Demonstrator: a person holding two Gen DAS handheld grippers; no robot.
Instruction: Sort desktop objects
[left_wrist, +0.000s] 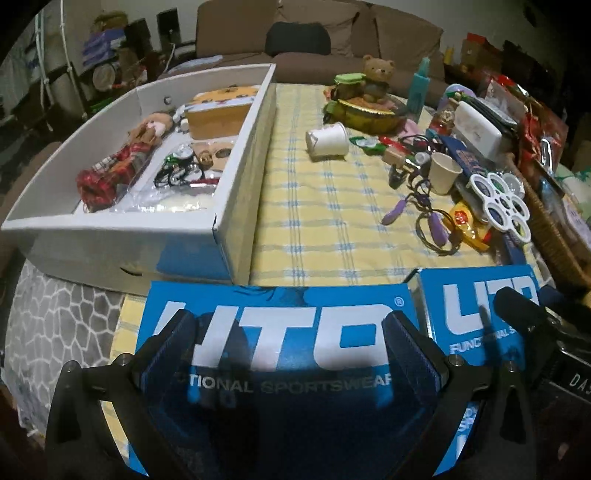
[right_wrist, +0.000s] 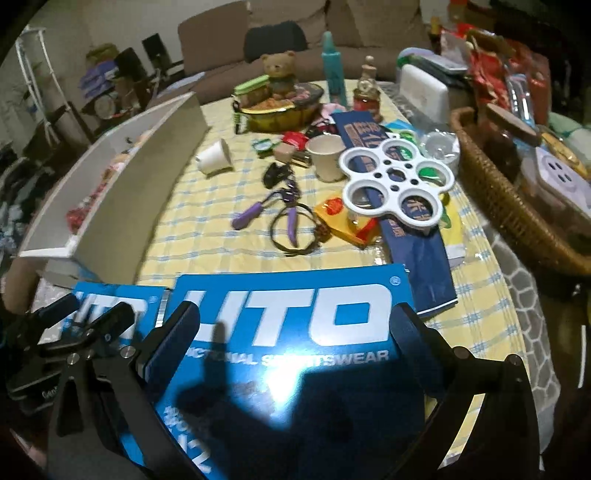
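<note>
The clutter (right_wrist: 332, 177) lay at the far right of the surface (left_wrist: 332, 206), while the white box (left_wrist: 236, 206) at the far left already held a doll (left_wrist: 122, 158) and other small items. Both claws hovered over the near edge, above two blue cartons. The left claw (left_wrist: 288, 354) was released and held nothing; it stood over the larger carton (left_wrist: 280, 325). The right claw (right_wrist: 295, 343) was likewise released and empty, over the second carton (right_wrist: 288, 321).

Hazards, as judged from this layout:

- The pile was dense. A purple jump rope (right_wrist: 288, 218) lay looped beside a yellow packet (right_wrist: 343, 218), and its cord ran toward a black clip (right_wrist: 275, 173). Lifting one handle would likely drag the neighbours.
- A white ring tray (right_wrist: 397, 181) rested on a long navy box (right_wrist: 413, 243). Pulling the box first could tip the tray.
- One paper cup (right_wrist: 216, 157) lay on its side and could roll if nudged. A second cup (right_wrist: 327, 157) stood upright and would crush under a hard squeeze.
- The wall of the white box stood tall; a low carry could strike it.
- The wicker basket (right_wrist: 517, 206) crowded the right side and limited the approach.
</note>
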